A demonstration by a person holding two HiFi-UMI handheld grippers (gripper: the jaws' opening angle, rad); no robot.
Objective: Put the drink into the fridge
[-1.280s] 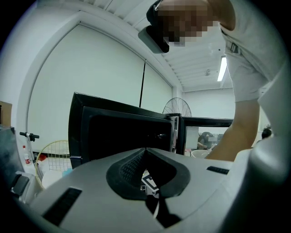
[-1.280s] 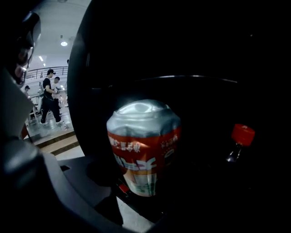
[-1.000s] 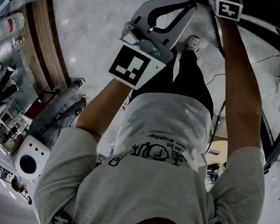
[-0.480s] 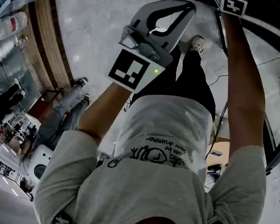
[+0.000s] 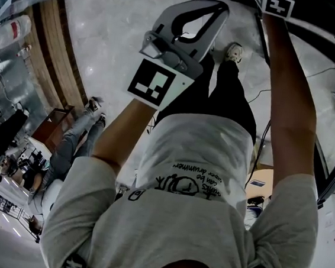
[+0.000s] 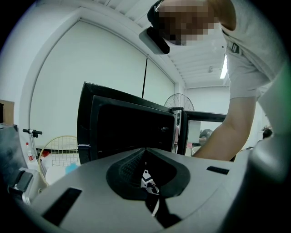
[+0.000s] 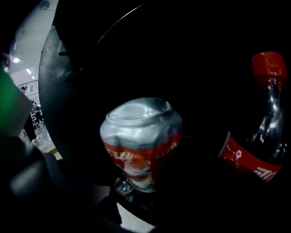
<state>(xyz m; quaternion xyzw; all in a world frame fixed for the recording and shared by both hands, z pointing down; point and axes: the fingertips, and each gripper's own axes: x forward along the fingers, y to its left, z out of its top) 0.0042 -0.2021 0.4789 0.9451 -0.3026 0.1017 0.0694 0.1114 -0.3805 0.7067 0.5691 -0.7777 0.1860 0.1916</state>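
In the right gripper view a dented silver drink can (image 7: pixel 141 136) with a red label fills the middle, inside the dark fridge. My right gripper (image 7: pixel 143 175) is closed on it, the jaws wide and almost lost in the dark. In the head view only that gripper's marker cube (image 5: pixel 277 4) shows, at the top edge. My left gripper (image 5: pixel 219 8) hangs in front of my body, its grey jaws shut together and empty (image 6: pixel 146 154). The black fridge (image 6: pixel 127 132) stands ahead of it with its door (image 6: pixel 204 132) swung open.
A cola bottle (image 7: pixel 257 132) with a red cap stands to the right of the can inside the fridge. My right forearm (image 6: pixel 227 136) reaches into the fridge. A standing fan (image 6: pixel 179 101) rises behind it. People and furniture (image 5: pixel 11 144) are at far left.
Both grippers stay about where they were. The people in the background at the left have shifted.
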